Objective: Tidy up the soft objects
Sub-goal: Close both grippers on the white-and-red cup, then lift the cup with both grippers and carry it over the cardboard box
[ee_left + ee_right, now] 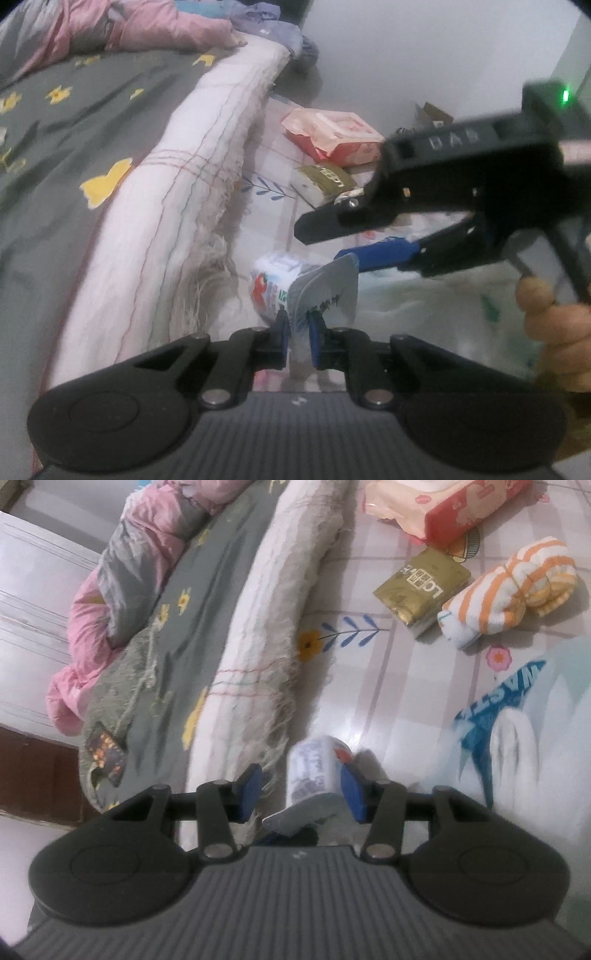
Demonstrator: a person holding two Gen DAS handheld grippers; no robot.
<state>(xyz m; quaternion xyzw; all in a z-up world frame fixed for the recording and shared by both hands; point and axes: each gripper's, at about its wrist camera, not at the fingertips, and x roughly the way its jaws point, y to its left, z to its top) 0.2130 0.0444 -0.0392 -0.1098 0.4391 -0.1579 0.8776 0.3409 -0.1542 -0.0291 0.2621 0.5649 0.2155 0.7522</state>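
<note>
Across the left half of both views, a grey quilt and a fringed white blanket are lying rolled on the checked sheet, while a red tissue pack, a striped towel roll and a gold packet are sitting upper right. At lower centre, the small tissue pack is being pinched by its end flap in the closed left gripper, while the right gripper is straddling its body, jaws apart, only the right pad looking close; squeezing gently and squarely should be avoiding crushing it
</note>
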